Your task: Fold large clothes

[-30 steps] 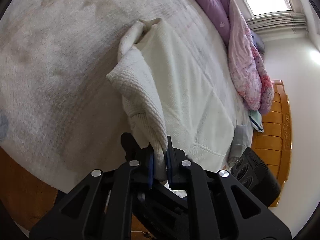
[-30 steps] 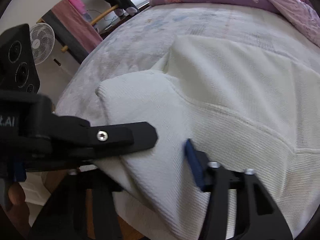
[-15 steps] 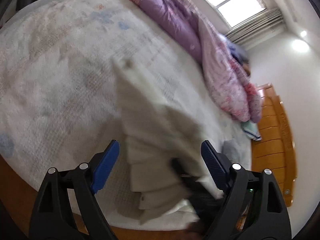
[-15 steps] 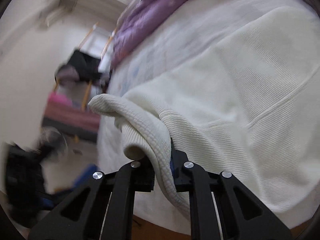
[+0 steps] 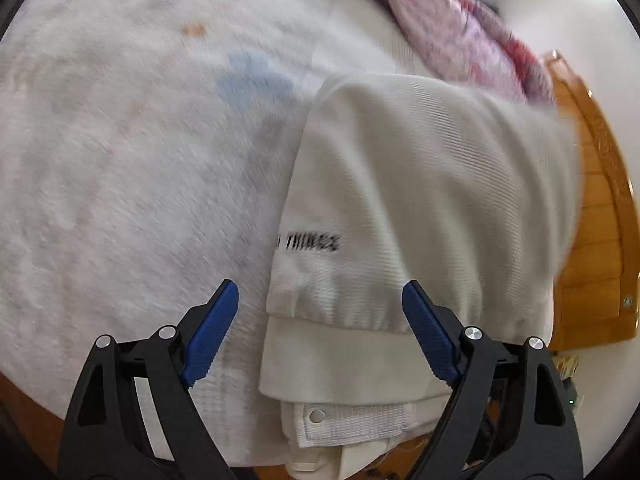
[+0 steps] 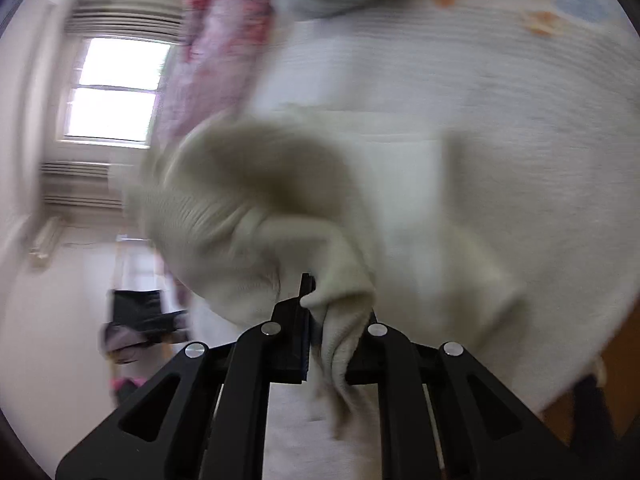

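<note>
While the garment [image 5: 420, 208] lies folded on the bed [image 5: 120, 160], the left gripper [image 5: 320, 334] is spread and empty above its hem, the right gripper [image 6: 340, 320] is pinched on soft, limp knit, best gripped at edges.

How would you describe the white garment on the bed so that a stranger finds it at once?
Start from the bed with its pale sheet; a purple quilt lies along its far side. Near the front edge lies the white garment, folded in layers. Unlike the quilt, it is plain ribbed cloth with small black lettering.
</note>
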Action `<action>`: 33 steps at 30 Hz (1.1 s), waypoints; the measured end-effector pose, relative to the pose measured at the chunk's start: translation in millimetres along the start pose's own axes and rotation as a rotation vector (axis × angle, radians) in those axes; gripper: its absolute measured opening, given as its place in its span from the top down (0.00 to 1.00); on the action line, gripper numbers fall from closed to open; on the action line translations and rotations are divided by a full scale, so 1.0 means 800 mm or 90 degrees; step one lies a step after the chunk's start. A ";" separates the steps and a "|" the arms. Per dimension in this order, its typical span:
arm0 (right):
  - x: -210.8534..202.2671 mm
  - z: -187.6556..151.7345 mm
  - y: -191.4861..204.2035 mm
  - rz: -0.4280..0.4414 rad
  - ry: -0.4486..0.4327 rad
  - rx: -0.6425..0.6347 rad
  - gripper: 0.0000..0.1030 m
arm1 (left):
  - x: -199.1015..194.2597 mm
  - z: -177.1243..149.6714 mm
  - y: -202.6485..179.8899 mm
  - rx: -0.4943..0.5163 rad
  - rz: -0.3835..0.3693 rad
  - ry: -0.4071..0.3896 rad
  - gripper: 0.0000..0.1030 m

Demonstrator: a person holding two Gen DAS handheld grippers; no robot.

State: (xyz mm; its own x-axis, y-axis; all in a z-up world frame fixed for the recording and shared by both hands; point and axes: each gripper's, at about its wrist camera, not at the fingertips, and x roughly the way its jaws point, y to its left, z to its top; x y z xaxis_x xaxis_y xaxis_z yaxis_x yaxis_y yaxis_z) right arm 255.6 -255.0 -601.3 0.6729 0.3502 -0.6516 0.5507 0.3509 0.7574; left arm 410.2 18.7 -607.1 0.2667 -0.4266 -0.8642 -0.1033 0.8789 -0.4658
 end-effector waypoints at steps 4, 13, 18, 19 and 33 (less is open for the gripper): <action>0.008 0.009 -0.024 -0.048 0.010 0.013 0.88 | 0.038 -0.014 0.009 -0.002 0.039 0.047 0.18; 0.010 0.022 -0.005 -0.182 0.034 -0.108 0.68 | 0.047 -0.038 0.032 -0.016 0.028 0.051 0.14; -0.010 0.040 -0.016 -0.209 0.041 -0.145 0.68 | 0.058 -0.051 0.017 0.014 0.038 0.081 0.14; -0.014 0.043 0.001 -0.216 0.036 -0.184 0.68 | 0.061 -0.053 0.015 0.018 0.035 0.085 0.14; 0.121 0.023 0.085 -0.287 0.196 -0.571 1.00 | 0.032 -0.068 0.012 0.053 0.008 0.030 0.14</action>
State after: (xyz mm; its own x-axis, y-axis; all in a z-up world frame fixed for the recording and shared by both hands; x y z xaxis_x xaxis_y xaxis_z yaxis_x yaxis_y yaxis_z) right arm 367.7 -213.4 -612.2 0.2730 0.1888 -0.9433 0.0661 0.9746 0.2142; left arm 364.3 4.7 -644.4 0.2202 -0.4228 -0.8791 -0.0263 0.8983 -0.4386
